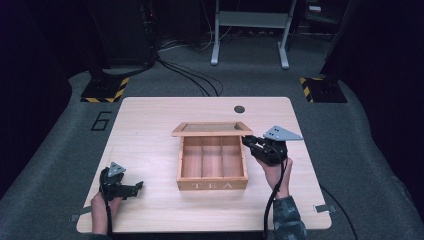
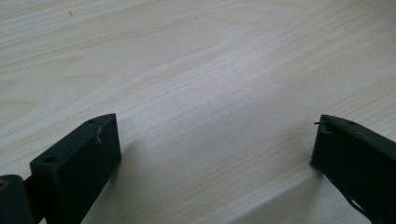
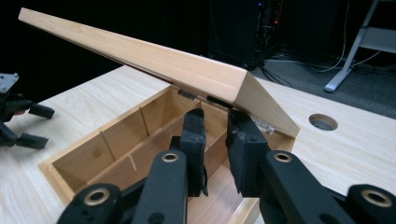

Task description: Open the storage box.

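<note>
Black foam pads of my right gripper (image 3: 215,140) are sitting close together with a narrow gap between them; nothing is visibly clamped there, and the jaws are pointing at the underside of the lid's near corner, just below it. Whether a pad is touching the lid I cannot tell.

Lid (image 3: 154,58): light wood, hinged along the back edge, standing tilted part-way up over the box.

Tea box (image 1: 212,162): wooden, three compartments in a row, "TEA" lettered on the front wall, sitting at the middle of the table. In the high view my right gripper (image 1: 256,143) is hanging at the box's right rear corner, my hand (image 1: 277,172) gripping it from behind.

Left gripper (image 1: 134,189): I am resting it on the table near the front left edge, well apart from the box. Its jaws are standing wide in the left gripper view, with bare wood between them and nothing held.

Table (image 1: 150,130): pale wood grain, with a round cable hole (image 1: 239,109) near the far edge.
</note>
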The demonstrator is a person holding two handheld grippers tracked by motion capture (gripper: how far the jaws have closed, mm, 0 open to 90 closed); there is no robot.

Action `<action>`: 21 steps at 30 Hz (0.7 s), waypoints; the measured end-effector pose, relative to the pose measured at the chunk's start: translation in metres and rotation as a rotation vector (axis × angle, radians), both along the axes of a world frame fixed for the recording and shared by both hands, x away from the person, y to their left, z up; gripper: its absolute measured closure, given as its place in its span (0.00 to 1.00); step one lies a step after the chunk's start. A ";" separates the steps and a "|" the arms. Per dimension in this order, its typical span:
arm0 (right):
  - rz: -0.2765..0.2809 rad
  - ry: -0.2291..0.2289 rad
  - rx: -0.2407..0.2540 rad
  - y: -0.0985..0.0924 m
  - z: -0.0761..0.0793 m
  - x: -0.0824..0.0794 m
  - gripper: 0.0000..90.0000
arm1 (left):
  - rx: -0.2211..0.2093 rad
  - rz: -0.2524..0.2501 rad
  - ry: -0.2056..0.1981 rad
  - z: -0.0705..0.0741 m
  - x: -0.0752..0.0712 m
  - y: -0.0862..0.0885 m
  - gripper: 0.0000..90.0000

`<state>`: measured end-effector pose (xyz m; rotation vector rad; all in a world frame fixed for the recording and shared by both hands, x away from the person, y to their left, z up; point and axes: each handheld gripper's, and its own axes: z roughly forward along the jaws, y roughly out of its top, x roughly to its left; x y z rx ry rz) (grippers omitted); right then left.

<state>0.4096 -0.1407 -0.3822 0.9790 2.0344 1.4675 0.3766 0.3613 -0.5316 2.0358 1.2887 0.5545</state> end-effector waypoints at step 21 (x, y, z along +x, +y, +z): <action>-0.010 0.003 0.021 0.003 0.029 0.038 0.96 | 0.006 -0.007 0.001 0.000 0.000 0.000 0.01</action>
